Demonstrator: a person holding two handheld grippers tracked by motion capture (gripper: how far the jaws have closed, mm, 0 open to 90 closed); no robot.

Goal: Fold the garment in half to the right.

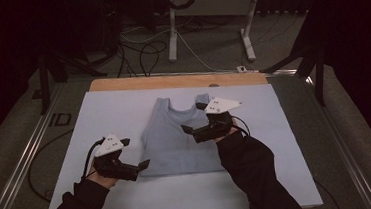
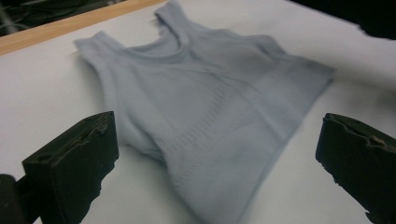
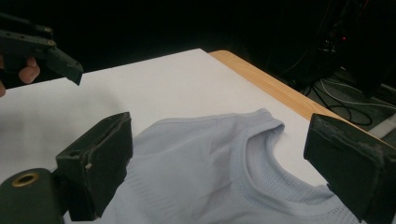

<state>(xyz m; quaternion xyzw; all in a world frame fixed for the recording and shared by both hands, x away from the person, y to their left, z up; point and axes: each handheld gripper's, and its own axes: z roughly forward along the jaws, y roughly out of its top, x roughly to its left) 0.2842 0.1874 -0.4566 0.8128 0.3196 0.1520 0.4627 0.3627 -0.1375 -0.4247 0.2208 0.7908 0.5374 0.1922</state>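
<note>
Lying flat on the white-covered desk [image 1: 131, 199], straps toward the far edge and hem toward the near edge, is a pale blue-grey sleeveless knit top [image 1: 176, 140], roughly central on the sheet.

Handling, as judged: the garment looks light, soft and limp. A mesh-like ribbed weave shows across the lower body in the left gripper view [image 2: 210, 135] and around the neckline in the right gripper view [image 3: 261, 172]. It should drape and bunch when lifted and is not fragile. The smooth sheet offers little grip, so the cloth may slide rather than part from it. Best holds appear to be the doubled edges: the shoulder straps, the hem corners or the banded neckline, where a pinch can catch one fold.

Left tongs [image 1: 128, 170] sit at the near left hem corner, jaws wide apart, holding nothing. Right tongs [image 1: 195, 130] hover over the right side of the top near the far strap, jaws likewise apart and empty.

Markings: no brand, label or legible writing can be made out on garment, desk or tongs.
</note>
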